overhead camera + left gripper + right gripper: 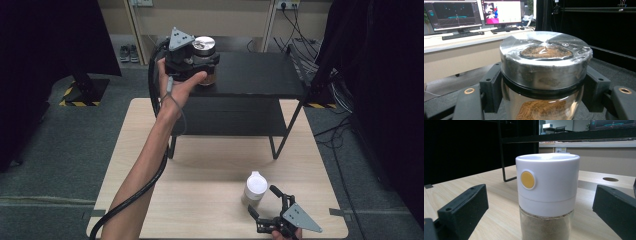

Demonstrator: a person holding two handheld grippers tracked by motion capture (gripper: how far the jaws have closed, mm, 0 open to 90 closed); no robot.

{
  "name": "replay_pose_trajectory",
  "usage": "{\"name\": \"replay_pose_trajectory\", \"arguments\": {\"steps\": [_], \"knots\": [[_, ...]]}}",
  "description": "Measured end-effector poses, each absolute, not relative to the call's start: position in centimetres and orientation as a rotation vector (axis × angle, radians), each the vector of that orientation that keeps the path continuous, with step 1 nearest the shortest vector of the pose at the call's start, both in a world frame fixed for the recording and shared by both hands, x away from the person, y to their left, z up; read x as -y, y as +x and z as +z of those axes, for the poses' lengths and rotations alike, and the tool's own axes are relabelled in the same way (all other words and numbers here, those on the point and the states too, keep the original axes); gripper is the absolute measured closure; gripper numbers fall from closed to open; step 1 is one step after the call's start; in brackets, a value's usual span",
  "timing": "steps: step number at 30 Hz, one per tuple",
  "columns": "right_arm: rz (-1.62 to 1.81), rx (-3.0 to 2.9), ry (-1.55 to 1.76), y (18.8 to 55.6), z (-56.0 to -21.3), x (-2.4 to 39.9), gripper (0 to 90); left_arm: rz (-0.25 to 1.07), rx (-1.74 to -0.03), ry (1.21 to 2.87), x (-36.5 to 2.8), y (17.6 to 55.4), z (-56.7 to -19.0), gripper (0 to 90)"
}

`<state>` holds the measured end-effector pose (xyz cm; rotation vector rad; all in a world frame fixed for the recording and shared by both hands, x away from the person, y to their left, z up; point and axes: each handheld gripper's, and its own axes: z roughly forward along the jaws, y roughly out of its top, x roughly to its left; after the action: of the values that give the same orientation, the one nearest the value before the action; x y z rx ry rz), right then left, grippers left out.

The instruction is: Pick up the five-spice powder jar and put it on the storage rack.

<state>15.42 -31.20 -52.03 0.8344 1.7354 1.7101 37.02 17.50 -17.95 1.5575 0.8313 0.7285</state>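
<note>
While clamped in left tongs (200, 62), steel-lidded jar (545, 75) sits on shelf (260, 75).

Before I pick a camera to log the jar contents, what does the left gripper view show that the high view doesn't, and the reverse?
Left gripper view: brown powder inside the metal-lidded glass jar, the lid's clear window, and monitors on a desk behind.

High view: the black shelf on the wooden table, the white-capped shaker and the open right gripper beside it.

Both: the left gripper shut on the jar.
</note>
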Motion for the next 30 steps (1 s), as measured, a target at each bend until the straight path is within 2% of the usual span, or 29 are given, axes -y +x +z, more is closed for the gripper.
{"name": "replay_pose_trajectory", "arguments": {"steps": [15, 18, 22, 23, 25, 30], "knots": [[1.709, -1.739, 0.834, 15.4, -52.0, 31.2, 0.5, 0.734, -0.824, 1.518, -17.5, 37.5, -19.6, 30.1], [1.711, -1.737, 0.835, 15.4, -52.0, 31.2, 0.5, 0.729, -0.834, 1.473, -17.6, 37.2, -19.8, 18.5], [1.711, -1.737, 0.832, 15.4, -52.0, 31.2, 0.5, 0.735, -0.836, 1.447, -17.7, 36.6, -19.4, 8.6], [1.711, -1.739, 0.832, 15.4, -52.0, 31.2, 0.5, 0.736, -0.838, 1.44, -17.7, 36.4, -19.3, 3.4], [1.711, -1.74, 0.835, 15.4, -52.0, 31.2, 0.5, 0.76, -0.837, 1.444, -17.5, 36.0, -19.1, 0.0], [1.709, -1.739, 0.835, 15.4, -52.0, 31.2, 0.5, 0.753, -0.819, 1.443, -17.8, 35.4, -19.0, 0.0]]}}
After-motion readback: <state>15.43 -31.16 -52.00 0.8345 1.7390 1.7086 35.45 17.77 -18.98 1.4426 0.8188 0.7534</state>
